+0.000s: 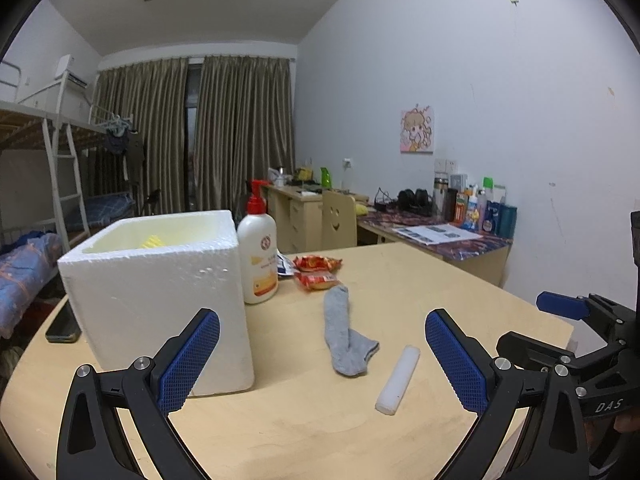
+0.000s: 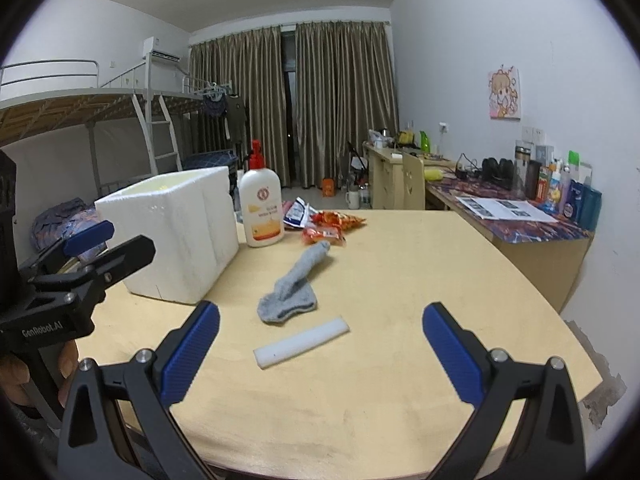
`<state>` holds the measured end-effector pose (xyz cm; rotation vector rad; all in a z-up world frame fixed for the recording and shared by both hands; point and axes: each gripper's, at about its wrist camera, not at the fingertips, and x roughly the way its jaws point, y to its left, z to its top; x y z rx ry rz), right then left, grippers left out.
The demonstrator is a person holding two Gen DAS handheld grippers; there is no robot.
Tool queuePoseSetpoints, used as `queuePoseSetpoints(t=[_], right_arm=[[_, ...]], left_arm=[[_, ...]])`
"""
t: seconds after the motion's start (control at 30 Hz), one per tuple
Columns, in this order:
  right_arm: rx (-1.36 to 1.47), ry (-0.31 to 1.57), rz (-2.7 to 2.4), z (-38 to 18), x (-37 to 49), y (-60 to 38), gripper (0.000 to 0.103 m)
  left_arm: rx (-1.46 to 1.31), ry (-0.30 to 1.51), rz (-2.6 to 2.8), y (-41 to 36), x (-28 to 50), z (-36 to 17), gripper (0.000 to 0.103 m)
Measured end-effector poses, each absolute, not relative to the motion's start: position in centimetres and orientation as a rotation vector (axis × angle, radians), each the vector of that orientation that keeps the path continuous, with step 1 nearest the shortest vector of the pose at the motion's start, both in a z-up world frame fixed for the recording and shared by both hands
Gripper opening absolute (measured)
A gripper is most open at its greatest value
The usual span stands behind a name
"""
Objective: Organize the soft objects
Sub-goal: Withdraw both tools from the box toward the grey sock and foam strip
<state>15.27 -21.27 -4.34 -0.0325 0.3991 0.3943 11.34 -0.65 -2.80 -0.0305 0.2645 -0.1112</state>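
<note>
A grey sock lies crumpled on the wooden table; it also shows in the right wrist view. A white foam strip lies just right of it, also in the right wrist view. A white foam box stands at the left, open on top, with something yellow inside; it also shows in the right wrist view. My left gripper is open and empty, held short of the sock. My right gripper is open and empty above the foam strip.
A white lotion bottle with a red pump stands beside the box. Red snack packets lie behind the sock. A dark phone lies at the table's left edge. A cluttered desk runs along the right wall.
</note>
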Motion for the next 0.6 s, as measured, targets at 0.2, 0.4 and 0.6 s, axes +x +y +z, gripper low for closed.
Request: queuePoseSetpoints(t=[0.2, 0.4, 0.6], right_arm=[[-0.017, 0.412, 0.401, -4.6, 15.9, -21.8, 0.103], [-0.006, 0.427, 0.391, -5.0, 16.5, -22.4, 0.103], [0.008, 0.441, 0.384, -5.3, 17.1, -23.1, 0.103]], left_arm=[[-0.015, 0.293, -0.128, -1.8, 12.8, -3.2, 0.103], [-0.013, 0.32, -0.14, -2.4, 13.9, -3.6, 0.103], [-0.009, 0.343, -0.145, -2.9, 14.9, -3.9, 0.103]])
